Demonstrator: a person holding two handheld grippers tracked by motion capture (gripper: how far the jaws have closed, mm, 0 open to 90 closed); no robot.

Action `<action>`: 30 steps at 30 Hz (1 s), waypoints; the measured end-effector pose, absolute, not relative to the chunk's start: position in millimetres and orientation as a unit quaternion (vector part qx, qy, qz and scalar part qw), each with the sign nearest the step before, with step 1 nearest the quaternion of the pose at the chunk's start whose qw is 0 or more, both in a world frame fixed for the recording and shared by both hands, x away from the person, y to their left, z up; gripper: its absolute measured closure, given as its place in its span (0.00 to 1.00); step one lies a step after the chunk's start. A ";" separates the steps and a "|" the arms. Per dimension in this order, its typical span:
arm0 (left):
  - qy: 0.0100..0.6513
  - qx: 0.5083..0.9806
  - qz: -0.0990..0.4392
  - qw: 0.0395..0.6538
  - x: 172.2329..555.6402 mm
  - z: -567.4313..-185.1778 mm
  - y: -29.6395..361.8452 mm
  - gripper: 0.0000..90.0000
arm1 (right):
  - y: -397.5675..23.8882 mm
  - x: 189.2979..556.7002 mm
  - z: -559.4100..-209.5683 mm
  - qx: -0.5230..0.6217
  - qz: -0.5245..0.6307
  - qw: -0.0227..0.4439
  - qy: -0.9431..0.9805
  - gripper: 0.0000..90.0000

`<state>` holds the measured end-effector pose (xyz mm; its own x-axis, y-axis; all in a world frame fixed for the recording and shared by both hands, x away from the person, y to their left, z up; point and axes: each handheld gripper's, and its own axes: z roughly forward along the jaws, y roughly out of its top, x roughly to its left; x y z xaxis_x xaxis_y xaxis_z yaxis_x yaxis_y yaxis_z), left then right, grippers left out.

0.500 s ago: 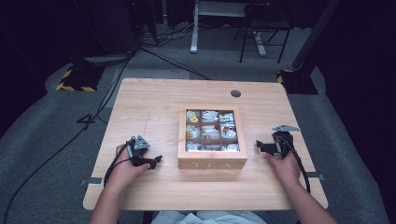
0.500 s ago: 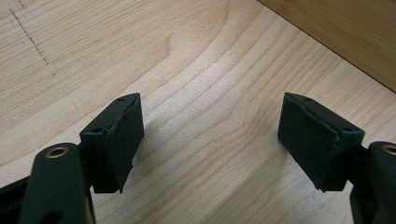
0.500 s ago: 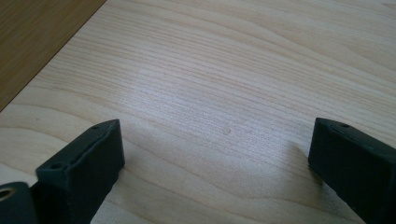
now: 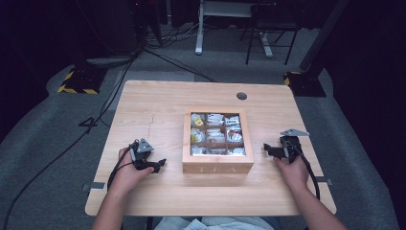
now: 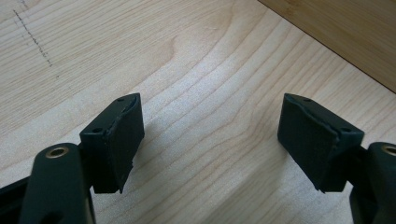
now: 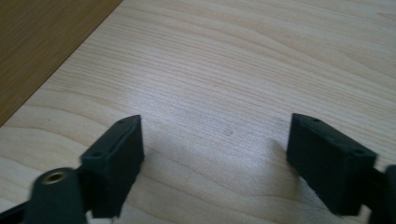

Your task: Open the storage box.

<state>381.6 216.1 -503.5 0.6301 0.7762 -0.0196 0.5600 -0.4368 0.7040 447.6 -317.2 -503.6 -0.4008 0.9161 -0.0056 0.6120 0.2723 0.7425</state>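
Little has shifted since the earlier frame: both hands sit where they were, flanking the box, nothing lifted. Left gripper (image 4: 158, 165) rests low on the worktop (image 4: 153, 115) just left of the tea box (image 4: 218, 163), tips aimed toward its side wall; jaws stand wide apart with only bare wood grain between them. Box sits mid-worktop, glass-topped lid down, nine compartments of tea bags (image 4: 215, 135) showing through it, "TEA" lettering on the near face. Right gripper (image 4: 267, 149) lies near the box's right side, also spread wide and empty, box edge at the corner of its own view. Judgement: a start or approach step, both grippers poised either side, box untouched. Next move likely calls for closing in on the lid's front edge or steadying the box's sides, with jaws kept level to catch the thin lip.
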 end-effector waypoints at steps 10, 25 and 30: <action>0.400 0.834 0.157 0.346 381.6 -503.2 216.0 0.26 | -322.6 439.0 -492.2 0.491 0.338 0.219 0.772 0.84; 0.400 0.834 0.156 0.346 381.6 -503.2 216.0 0.26 | -321.7 413.4 -443.0 0.453 0.403 0.197 0.770 1.00; 0.400 0.834 0.157 0.345 381.6 -503.2 216.0 0.26 | -315.4 401.0 -428.8 0.429 0.421 0.183 0.778 1.00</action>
<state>381.6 216.0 -503.2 0.6306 0.7759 -0.0151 0.5594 -0.4410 0.7018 401.0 -315.4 -428.8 -0.5644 0.8220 0.0763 0.5140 0.2775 0.8117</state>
